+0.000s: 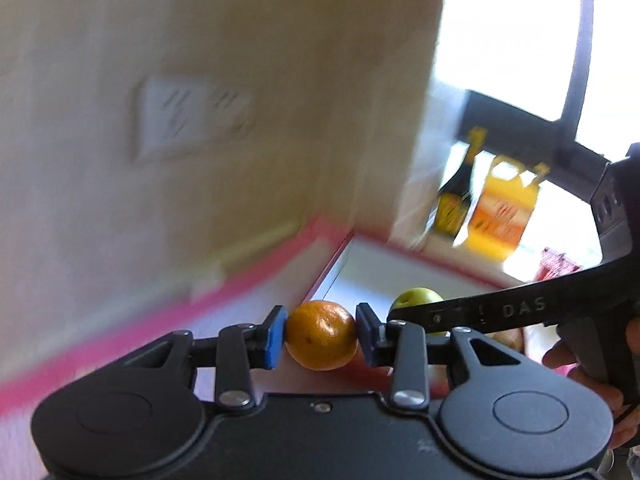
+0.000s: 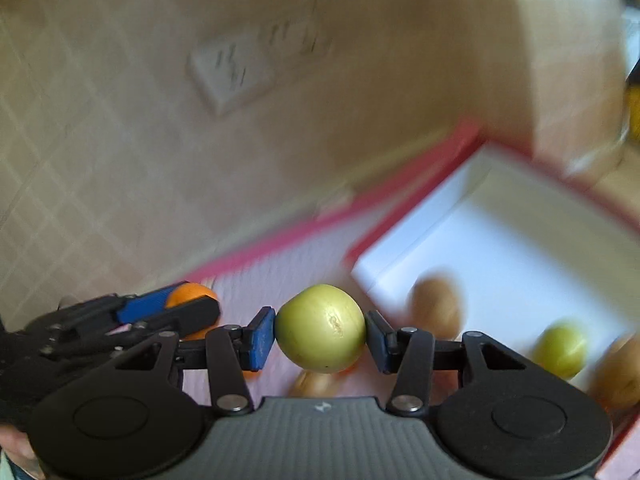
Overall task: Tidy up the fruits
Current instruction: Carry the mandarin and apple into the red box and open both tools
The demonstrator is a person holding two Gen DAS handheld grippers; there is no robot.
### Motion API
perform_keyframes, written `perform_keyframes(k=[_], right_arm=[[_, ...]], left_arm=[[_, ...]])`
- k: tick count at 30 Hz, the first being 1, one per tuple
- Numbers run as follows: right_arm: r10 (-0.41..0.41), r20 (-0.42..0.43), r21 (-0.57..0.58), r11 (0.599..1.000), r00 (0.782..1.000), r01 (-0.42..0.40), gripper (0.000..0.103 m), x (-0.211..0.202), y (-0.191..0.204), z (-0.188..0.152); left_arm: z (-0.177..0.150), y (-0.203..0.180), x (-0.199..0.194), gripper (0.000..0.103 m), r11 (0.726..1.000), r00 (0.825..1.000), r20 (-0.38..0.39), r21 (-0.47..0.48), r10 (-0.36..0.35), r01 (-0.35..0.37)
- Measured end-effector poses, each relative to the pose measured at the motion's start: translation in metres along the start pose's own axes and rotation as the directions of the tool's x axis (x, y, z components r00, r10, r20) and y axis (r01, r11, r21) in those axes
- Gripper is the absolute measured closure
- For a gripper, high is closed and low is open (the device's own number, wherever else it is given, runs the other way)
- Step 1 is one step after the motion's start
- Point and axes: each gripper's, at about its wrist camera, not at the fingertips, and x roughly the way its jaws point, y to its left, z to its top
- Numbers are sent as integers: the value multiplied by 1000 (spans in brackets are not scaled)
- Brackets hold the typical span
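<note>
My left gripper (image 1: 321, 334) is shut on an orange mandarin (image 1: 322, 335), held above the pink surface. My right gripper (image 2: 320, 330) is shut on a green apple (image 2: 320, 328). The green apple (image 1: 416, 300) and the right gripper's finger also show at the right of the left wrist view. The left gripper with the mandarin (image 2: 192, 294) shows at the left of the right wrist view. A white box with a red rim (image 2: 500, 248) lies to the right and holds another green fruit (image 2: 562, 346) and brownish fruits (image 2: 438, 308).
A beige wall with a white socket plate (image 1: 192, 120) stands behind. A dark bottle (image 1: 456, 200) and an orange carton (image 1: 500, 212) stand at the far right by a bright window. The views are blurred by motion.
</note>
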Motion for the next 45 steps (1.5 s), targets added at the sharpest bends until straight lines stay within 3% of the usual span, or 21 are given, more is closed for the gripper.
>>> perform_keyframes(k=[4,7,13,17,22,27,29,30,33,37,41,45], right_arm=[[-99,131,34,995,986,95,52,-28,-25,24],[-194,166,89,979,967,182,52,-36,-49,33],[-271,94,202,947,958,249,52,-23,-94,25],[-288,18,264,925,957,273,52,-6,-111,9],[-309,-20,278,912,951,302,52,5,-115,1],[-322,-37,309,896,946,318,51,10,-116,-4],[-321,-52,323,891,946,320,49,13,-117,-5],[-322,-47,330,888,945,319,48,11,-117,-6],[-338,-9,325,889,941,323,48,0,-114,-2],[-326,47,305,905,944,297,48,-18,-102,7],[-296,86,261,928,951,265,47,-30,-79,13],[-255,99,185,955,962,234,48,-33,-50,18]], left_arm=[[36,-26,29,59,994,996,27,75,-86,84],[40,-43,57,59,989,992,4,81,-123,123],[22,-53,120,59,979,973,-114,20,-200,204],[5,-54,154,58,970,947,-215,-9,-238,241],[-9,-62,169,58,968,935,-256,-3,-244,252],[-12,-71,168,57,974,949,-246,54,-199,218],[-11,-68,162,35,975,952,-230,42,-202,217],[-10,-65,158,33,974,951,-228,35,-210,224],[-3,-54,143,33,974,953,-207,6,-221,227],[9,-36,106,34,985,976,-136,-1,-172,174],[19,-12,58,34,995,994,-54,-16,-97,96],[23,14,10,34,1000,1000,21,-32,2,-1]])
